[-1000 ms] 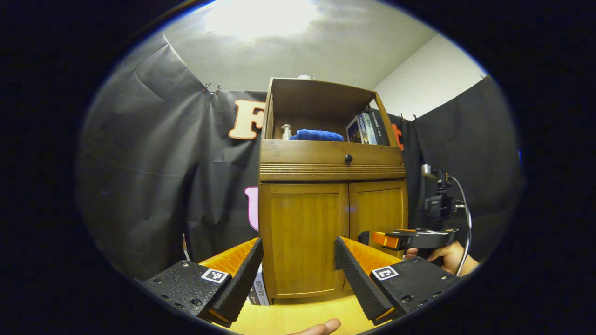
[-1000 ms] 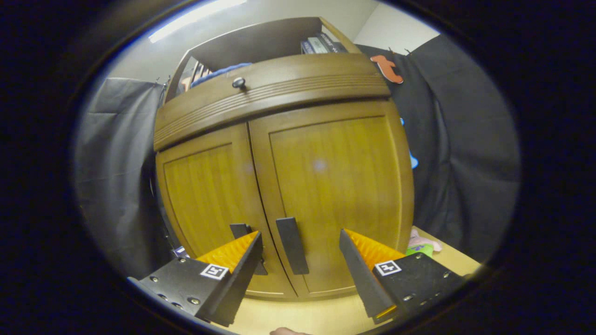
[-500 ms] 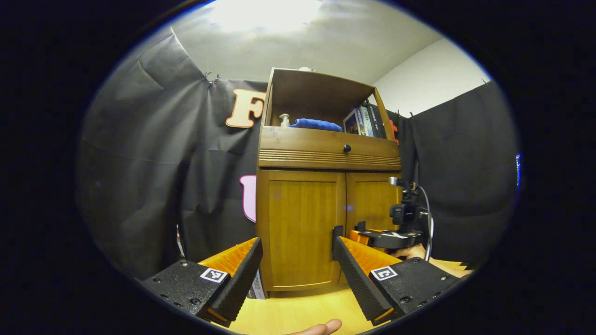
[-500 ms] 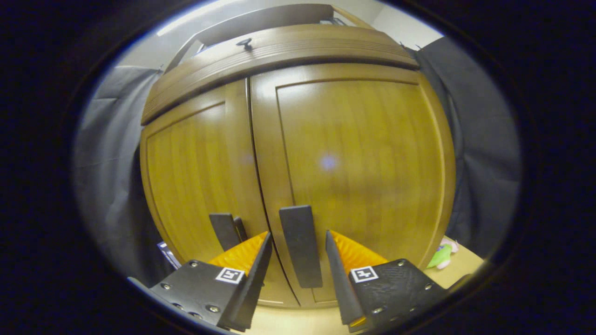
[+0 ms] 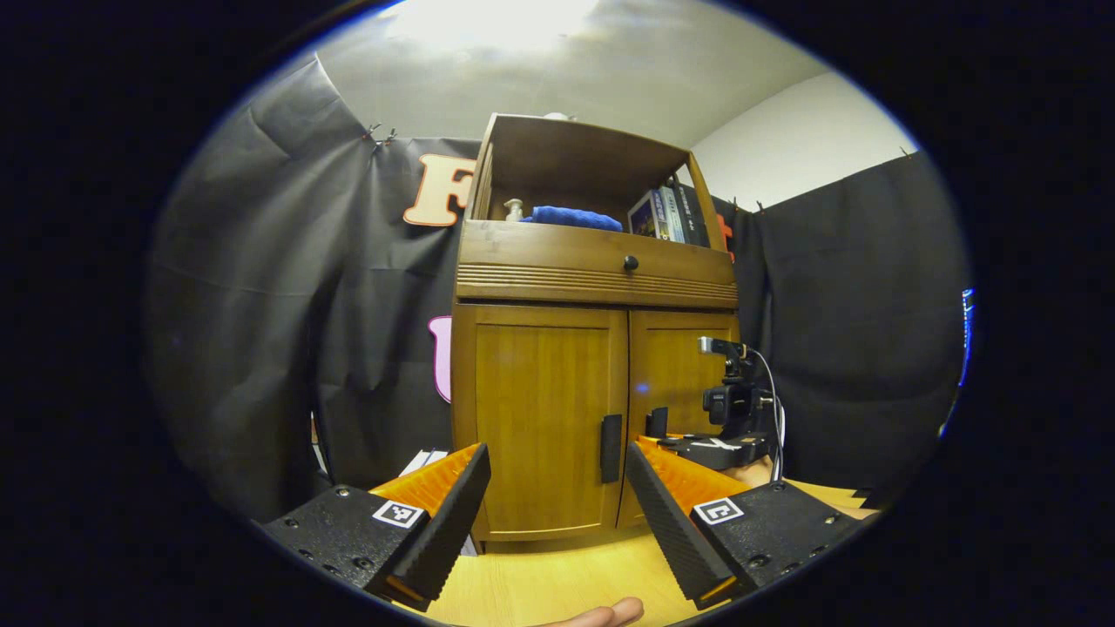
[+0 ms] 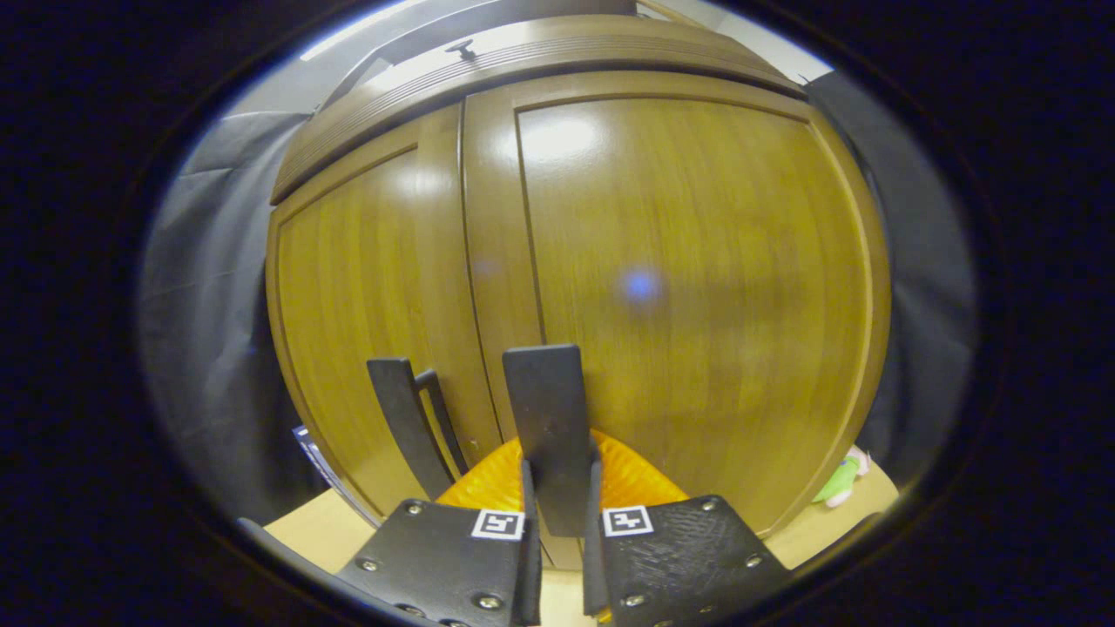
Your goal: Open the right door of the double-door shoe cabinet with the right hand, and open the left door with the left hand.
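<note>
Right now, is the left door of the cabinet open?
No, the left door sits flush and shut beside the right door.

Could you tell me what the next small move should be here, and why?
Probably pull the right tool back to swing the right door open: its fingers are closed on the right door handle, and both doors look shut.

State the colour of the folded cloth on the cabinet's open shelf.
Blue cloth; left gripper view.
</note>
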A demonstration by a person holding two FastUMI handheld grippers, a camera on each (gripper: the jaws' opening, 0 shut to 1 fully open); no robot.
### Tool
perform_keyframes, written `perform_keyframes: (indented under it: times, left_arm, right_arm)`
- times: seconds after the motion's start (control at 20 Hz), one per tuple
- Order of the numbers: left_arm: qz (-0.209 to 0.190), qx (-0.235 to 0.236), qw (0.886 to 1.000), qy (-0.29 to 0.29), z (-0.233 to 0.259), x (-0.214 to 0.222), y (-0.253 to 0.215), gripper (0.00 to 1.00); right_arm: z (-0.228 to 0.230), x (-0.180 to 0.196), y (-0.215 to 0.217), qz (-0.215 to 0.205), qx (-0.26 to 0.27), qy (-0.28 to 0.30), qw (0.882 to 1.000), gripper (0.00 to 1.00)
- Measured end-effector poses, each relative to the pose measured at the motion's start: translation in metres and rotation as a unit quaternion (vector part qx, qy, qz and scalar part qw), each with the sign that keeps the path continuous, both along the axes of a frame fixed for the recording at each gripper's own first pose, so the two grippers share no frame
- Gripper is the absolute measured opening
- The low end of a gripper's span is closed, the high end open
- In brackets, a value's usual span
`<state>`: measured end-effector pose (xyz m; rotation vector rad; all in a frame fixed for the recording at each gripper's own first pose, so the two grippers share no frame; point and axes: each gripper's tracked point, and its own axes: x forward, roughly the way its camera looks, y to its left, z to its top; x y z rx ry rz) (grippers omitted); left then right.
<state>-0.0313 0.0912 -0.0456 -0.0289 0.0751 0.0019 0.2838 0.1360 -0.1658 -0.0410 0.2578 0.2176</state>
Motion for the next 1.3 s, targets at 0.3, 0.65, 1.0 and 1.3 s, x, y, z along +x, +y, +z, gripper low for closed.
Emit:
perform_keyframes:
  times: [0.3, 0.65, 1.0, 1.3]
  left_arm:
    - [-0.006, 0.012, 1.0, 0.005, 0.001, 0.001, -0.019, 0.97]
    - [-0.009, 0.019, 1.0, 0.0, 0.001, 0.002, -0.037, 0.97]
    - [-0.012, 0.009, 1.0, 0.012, -0.016, 0.018, -0.052, 0.97]
    - [-0.02, -0.005, 1.0, 0.023, -0.03, 0.031, -0.063, 0.98]
  right_arm:
    - [0.004, -0.03, -0.008, 0.025, 0.006, 0.006, 1.0, 0.19]
    - [0.012, -0.07, -0.027, 0.048, 0.008, 0.011, 0.999, 0.19]
    - [0.02, -0.101, -0.053, 0.056, 0.012, 0.01, 0.998, 0.19]
    - [0.026, -0.121, -0.073, 0.054, 0.007, 0.01, 0.998, 0.18]
